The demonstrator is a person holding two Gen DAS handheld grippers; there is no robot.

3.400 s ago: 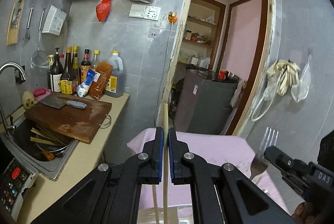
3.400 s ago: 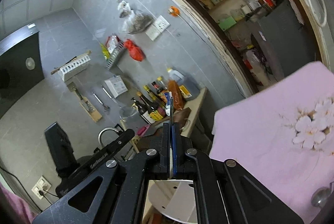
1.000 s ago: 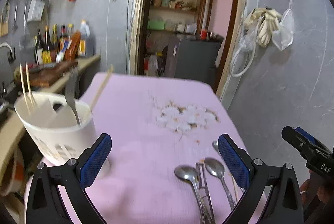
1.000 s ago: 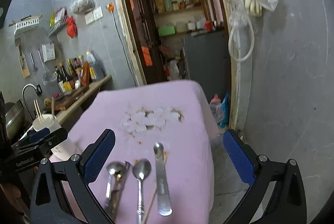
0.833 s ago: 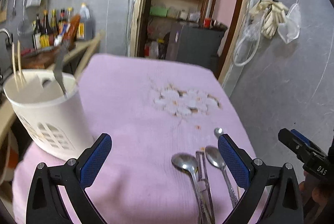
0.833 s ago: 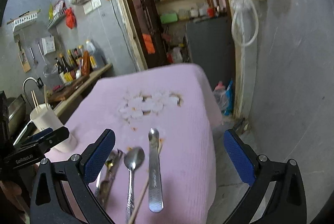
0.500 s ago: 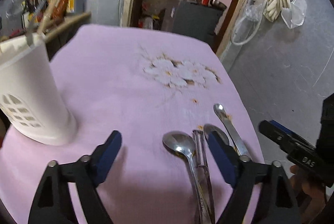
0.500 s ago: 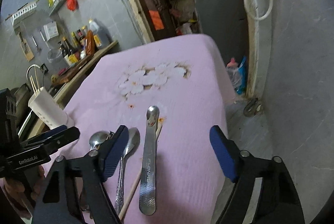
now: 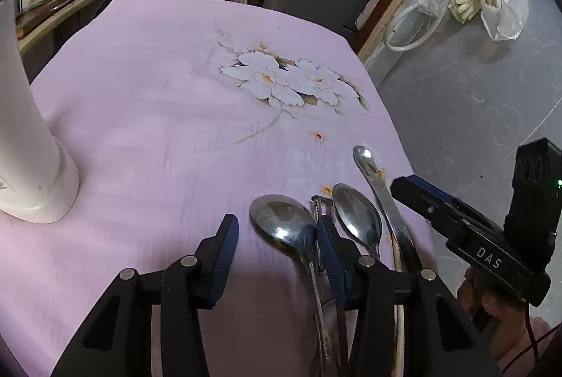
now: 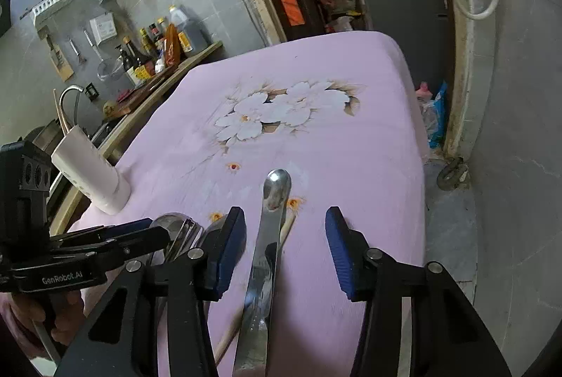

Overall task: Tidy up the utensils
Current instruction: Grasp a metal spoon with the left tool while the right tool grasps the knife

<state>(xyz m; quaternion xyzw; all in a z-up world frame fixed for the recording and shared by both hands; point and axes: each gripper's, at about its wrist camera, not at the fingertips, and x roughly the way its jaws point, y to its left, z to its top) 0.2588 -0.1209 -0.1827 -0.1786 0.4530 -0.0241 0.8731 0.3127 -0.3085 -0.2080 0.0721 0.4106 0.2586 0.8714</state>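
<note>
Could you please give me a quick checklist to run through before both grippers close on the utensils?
1. Left hand-held gripper open: ok.
2. Large spoon between its fingers: ok.
3. Tongs clear of its right finger: not ok, they lie against it.
4. Right hand-held gripper open: ok.
5. Flat spoon centred between its fingers: ok.
6. Chopstick clear of that grasp: not ok, it lies under the flat spoon.
</note>
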